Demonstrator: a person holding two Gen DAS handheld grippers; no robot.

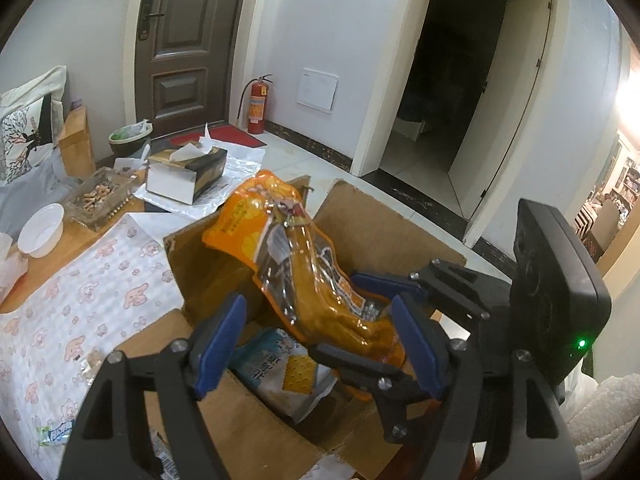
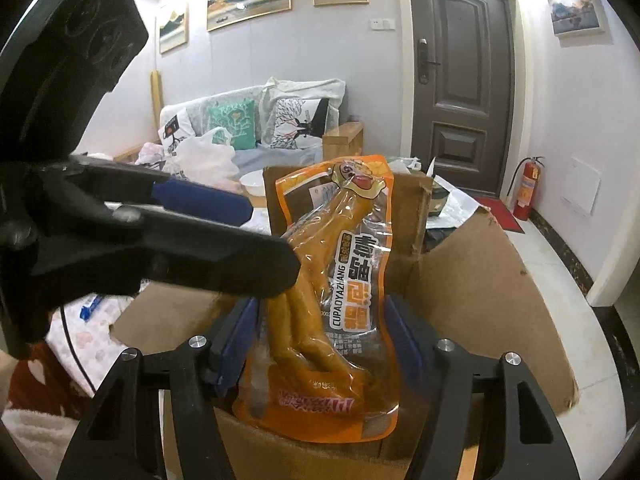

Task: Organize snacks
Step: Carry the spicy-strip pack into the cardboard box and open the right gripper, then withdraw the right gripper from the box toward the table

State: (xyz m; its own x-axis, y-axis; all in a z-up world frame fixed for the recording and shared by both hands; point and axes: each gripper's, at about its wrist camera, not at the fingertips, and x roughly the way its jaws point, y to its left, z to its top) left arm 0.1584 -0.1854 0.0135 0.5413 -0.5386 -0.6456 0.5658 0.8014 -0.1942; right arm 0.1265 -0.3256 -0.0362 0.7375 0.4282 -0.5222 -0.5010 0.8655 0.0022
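Observation:
An orange snack packet (image 1: pixel 304 264) (image 2: pixel 344 280) with yellow pieces showing through its clear window stands upright over an open cardboard box (image 1: pixel 360 208) (image 2: pixel 480 288). My right gripper (image 2: pixel 323 308) (image 1: pixel 340 316) is shut on the packet's lower end, its blue pads pressing both side edges. My left gripper (image 1: pixel 318 312) stands open around the same lower end, its pads apart from it. In the right wrist view the left gripper (image 2: pixel 272 238) reaches in from the left, its lower finger against the packet's edge. A blue and white cracker packet (image 1: pixel 288 372) lies inside the box.
The box stands on a table with a pink-patterned cloth (image 1: pixel 80 292). Behind it are a tissue box (image 1: pixel 184 172), a glass tray (image 1: pixel 100 200) and a white bowl (image 1: pixel 40 230). A small packet (image 1: pixel 56 432) lies at the near left. A sofa with cushions (image 2: pixel 248 120) is beyond.

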